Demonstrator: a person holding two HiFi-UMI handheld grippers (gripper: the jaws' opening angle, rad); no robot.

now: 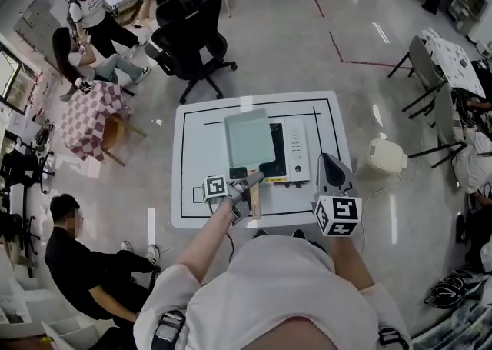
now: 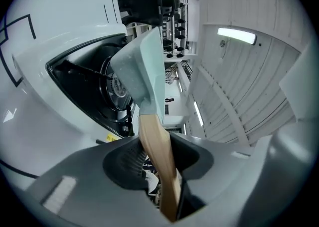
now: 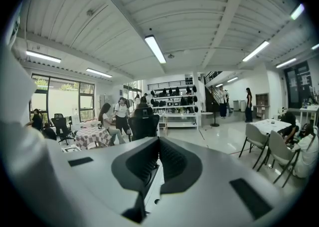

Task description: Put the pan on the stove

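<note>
Left gripper clamped on the pan's wooden handle; right gripper closed, empty.
The pale green pan is over the left part of the stove, mid-table; whether they touch is unclear. The right gripper is above the table's near right corner.

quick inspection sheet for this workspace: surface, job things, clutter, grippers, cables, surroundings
surface: white table with black border lines
job's things: pale green pan over the left part of the stove; whether it rests on it is unclear
clutter: nothing seen
grippers: left gripper shut on the pan's wooden handle; right gripper shut, empty, to the right of the stove
cables: thin cord on the floor right of the table
surroundings: black office chair, checked-cloth table, seated people
</note>
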